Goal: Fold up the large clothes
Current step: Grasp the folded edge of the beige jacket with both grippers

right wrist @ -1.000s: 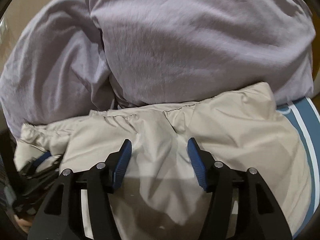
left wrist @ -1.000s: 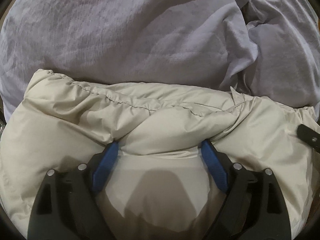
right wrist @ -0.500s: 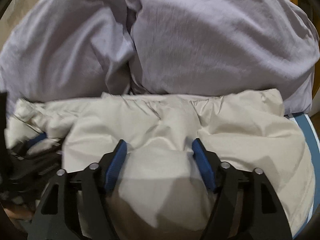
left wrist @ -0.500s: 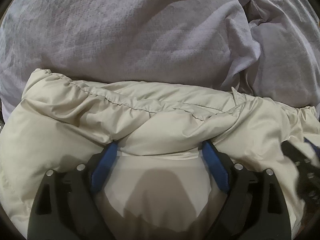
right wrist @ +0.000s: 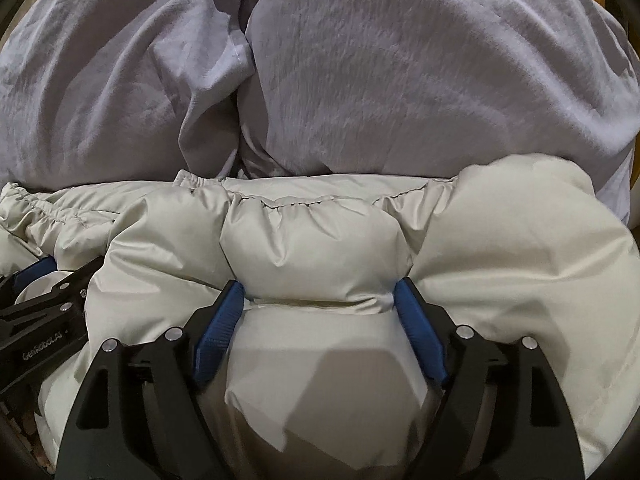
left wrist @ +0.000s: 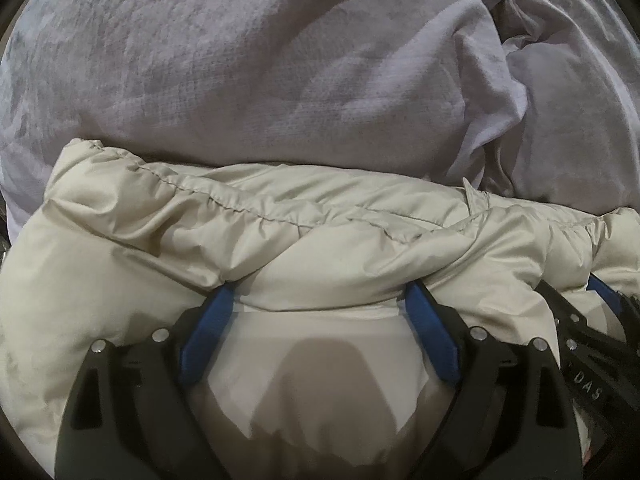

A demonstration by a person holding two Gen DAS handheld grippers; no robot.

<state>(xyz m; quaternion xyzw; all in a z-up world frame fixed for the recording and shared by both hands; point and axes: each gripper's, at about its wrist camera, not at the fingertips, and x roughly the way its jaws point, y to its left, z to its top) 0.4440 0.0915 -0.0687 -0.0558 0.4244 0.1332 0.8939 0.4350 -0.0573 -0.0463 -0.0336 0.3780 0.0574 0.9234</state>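
A puffy beige jacket (left wrist: 280, 232) lies folded in front of me, its gathered seam running across both views. My left gripper (left wrist: 318, 292) stands wide, with its blue fingertips sunk into the padding and a roll of jacket bulging between them. My right gripper (right wrist: 319, 285) is pushed into the jacket (right wrist: 520, 272) the same way. Its jaws are opening, a padded section swells up between them, and the pads do not clamp it. Each gripper shows in the other's view: the right gripper (left wrist: 592, 320) at the right edge, the left gripper (right wrist: 44, 304) at the left edge.
Rumpled lilac bedding (left wrist: 280, 60) rises directly behind the jacket and fills the upper half of both views (right wrist: 400, 60). A deep crease splits it into two mounds. The two grippers stand close side by side.
The right gripper pushed forward and down into the jacket, rolled a little, and its jaws spread wider. It now shows at the right edge of the left wrist view. The left gripper held still.
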